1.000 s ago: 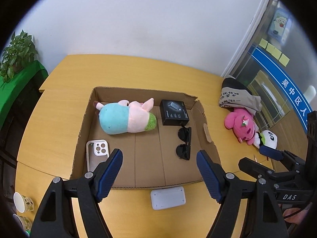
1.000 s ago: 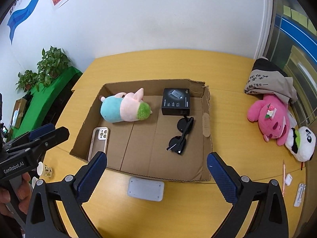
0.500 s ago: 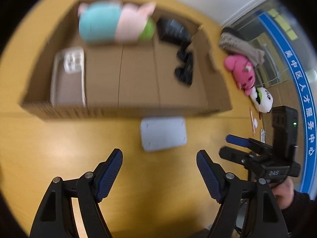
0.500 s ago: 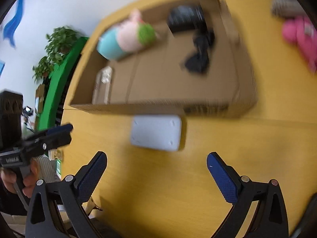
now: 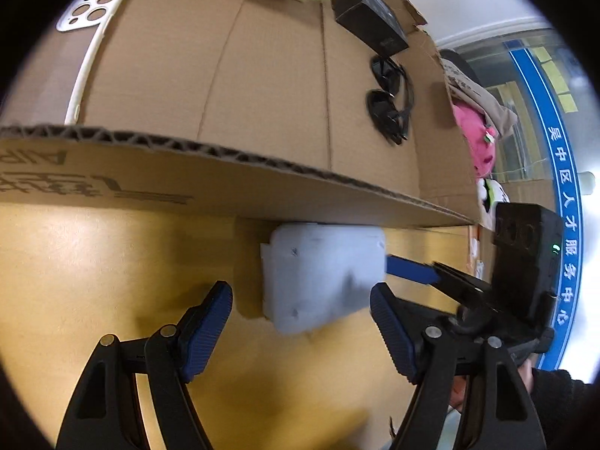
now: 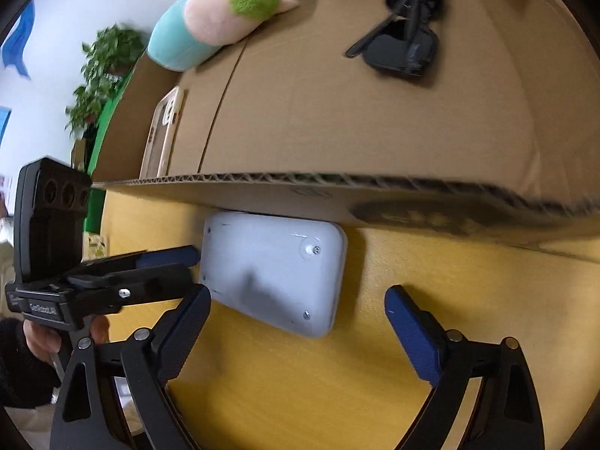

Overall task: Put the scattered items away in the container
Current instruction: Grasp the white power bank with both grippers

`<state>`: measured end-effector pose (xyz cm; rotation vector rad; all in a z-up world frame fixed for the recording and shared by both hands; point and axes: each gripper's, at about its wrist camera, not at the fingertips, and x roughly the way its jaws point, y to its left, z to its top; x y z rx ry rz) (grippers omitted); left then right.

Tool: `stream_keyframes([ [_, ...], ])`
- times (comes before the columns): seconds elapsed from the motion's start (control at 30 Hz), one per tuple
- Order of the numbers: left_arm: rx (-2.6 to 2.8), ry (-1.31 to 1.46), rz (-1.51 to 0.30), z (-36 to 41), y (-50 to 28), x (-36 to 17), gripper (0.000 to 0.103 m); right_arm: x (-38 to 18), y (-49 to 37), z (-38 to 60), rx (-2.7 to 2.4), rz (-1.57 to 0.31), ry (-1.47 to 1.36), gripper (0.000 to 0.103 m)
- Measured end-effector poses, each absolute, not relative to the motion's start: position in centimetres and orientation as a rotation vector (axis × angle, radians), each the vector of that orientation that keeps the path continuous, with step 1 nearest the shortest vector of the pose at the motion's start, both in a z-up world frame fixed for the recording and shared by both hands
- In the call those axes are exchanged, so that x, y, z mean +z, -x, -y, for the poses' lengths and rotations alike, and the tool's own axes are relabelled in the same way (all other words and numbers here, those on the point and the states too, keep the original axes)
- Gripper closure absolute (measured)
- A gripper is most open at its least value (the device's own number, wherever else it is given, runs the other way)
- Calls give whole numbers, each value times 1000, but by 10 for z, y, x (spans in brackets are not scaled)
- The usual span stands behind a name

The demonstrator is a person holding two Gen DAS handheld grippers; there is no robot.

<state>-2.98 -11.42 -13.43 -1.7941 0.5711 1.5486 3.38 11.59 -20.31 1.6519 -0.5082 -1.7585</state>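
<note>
Yellow wood table (image 6: 285, 393), white wall behind, a plant (image 6: 101, 71) off the far left. My left gripper (image 5: 300, 322) has jaws apart and closing a bit, pads not on anything yet; the grey case (image 5: 322, 277) sits just ahead between the tips. Right gripper (image 6: 296, 318) is also apart and closing, w/ the case (image 6: 273, 270) between its pads but not pressed. Each gripper shows in the other's view, coming at the case from opposite ends. Case lies flat on the table, tight against the box's near wall (image 5: 262, 195), partly tucked under it.

To do this well, I reckon one gripper should take it, not both: clamp across the short sides, pull it clear of the wall, then lift over the rim. Tips risk catching the cardboard.

Box (image 6: 375, 112) holds a plush (image 6: 210, 26), phone case (image 5: 90, 15), black carton (image 5: 369, 17) and sunglasses (image 5: 388, 101); mid floor is free.
</note>
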Motion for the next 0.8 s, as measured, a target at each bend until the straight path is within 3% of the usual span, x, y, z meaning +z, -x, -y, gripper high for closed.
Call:
stream_keyframes([
  [0.1,1531,1779,-540,114,31,-137,40,-204,-34,-114,-1754,497,-1633,10],
  [0.17,1501,1783,-580,110,28,-142,65,-204,-36,-110,-1753,484,-1620,19],
  [0.2,1504,1773,-611,110,27,-142,67,-204,-38,-107,-1748,482,-1613,29],
  [0.23,1509,1765,-627,111,25,-142,70,-203,-39,-104,-1765,475,-1617,29],
  [0.3,1519,1784,-612,113,28,-142,70,-203,-40,-101,-1777,499,-1631,32],
  [0.4,1548,1784,-638,117,28,-135,70,-205,-41,-97,-1770,531,-1672,58],
  [0.43,1546,1783,-638,118,28,-132,70,-204,-46,-95,-1757,535,-1672,61],
  [0.53,1552,1743,-655,122,21,-111,70,-191,-62,-92,-1764,485,-1647,61],
  [0.8,1624,1621,-665,117,2,-32,71,-120,-78,-92,-1823,564,-1504,69],
])
